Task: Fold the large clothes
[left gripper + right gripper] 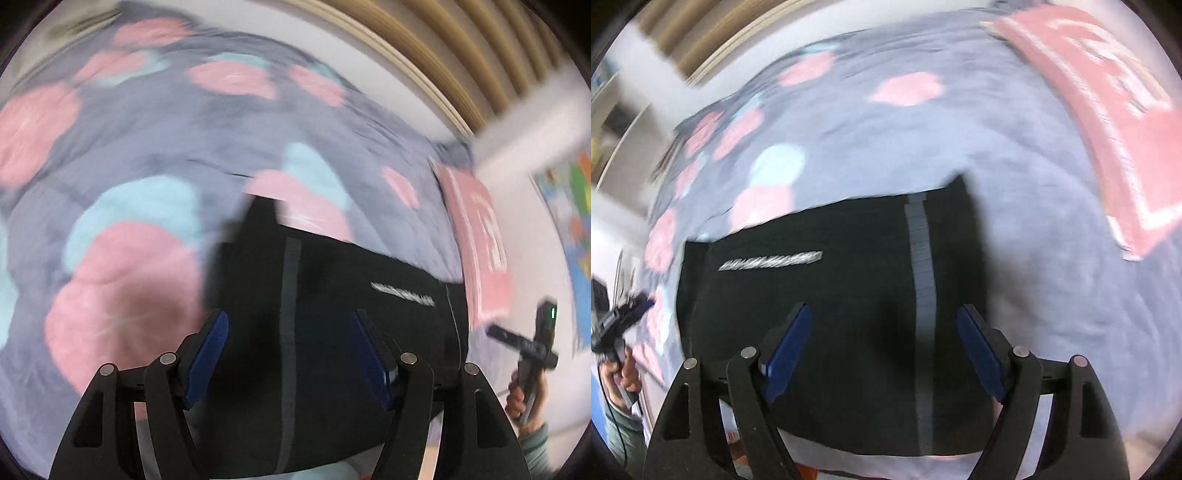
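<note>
A black garment (332, 295) with a grey stripe and a small white logo lies folded flat on a grey bedspread; it also shows in the right wrist view (831, 314). My left gripper (288, 332) is open and empty, held above the garment's left part. My right gripper (882, 332) is open and empty, above the garment's right part near the grey stripe (923, 295). Each gripper shows in the other's view, held in a hand: the right one (532, 347) and the left one (617, 325). Both views are motion-blurred.
The bedspread (147, 140) is grey with pink and light blue blotches. A pink cushion with white marks (1108, 110) lies at the bed's far right. A slatted wooden headboard (461, 48) and a white wall stand behind the bed.
</note>
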